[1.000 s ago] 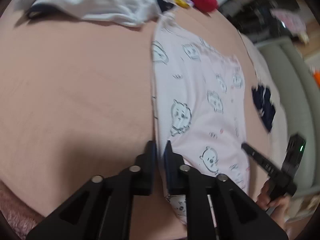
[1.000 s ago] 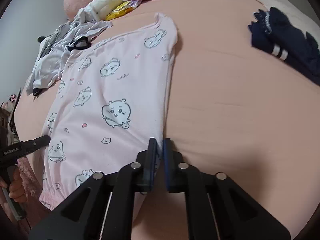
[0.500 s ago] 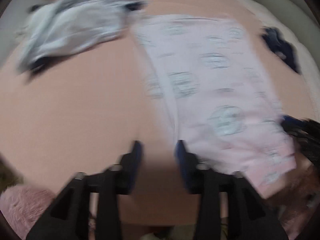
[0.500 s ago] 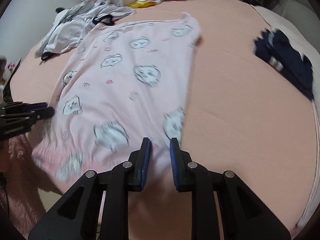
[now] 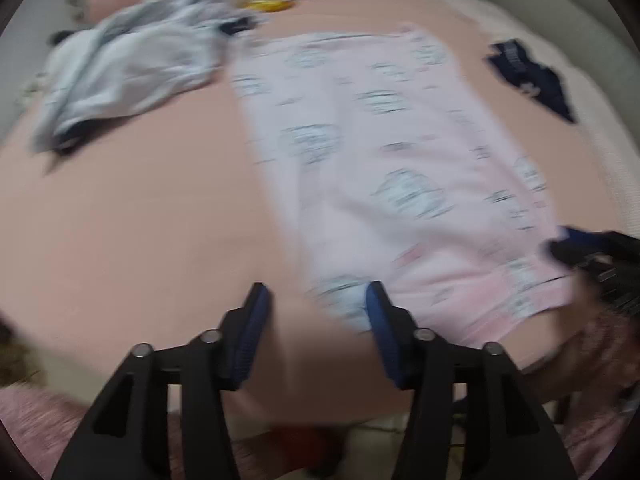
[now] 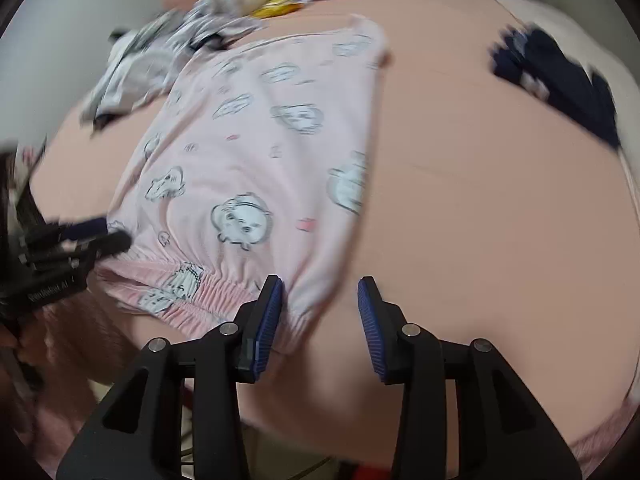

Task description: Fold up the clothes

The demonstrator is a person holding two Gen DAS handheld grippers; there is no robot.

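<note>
Both sets of jaws opening with nothing clamped: left gripper (image 5: 314,322) over bare sheet (image 5: 132,220) at one near corner of the pink garment (image 5: 384,168), right gripper (image 6: 318,316) over the elastic hem corner opposite. Garment flat and apparently released, though blurred. Likely between folds; next, pinch both near corners and carry them toward the far edge.
</note>
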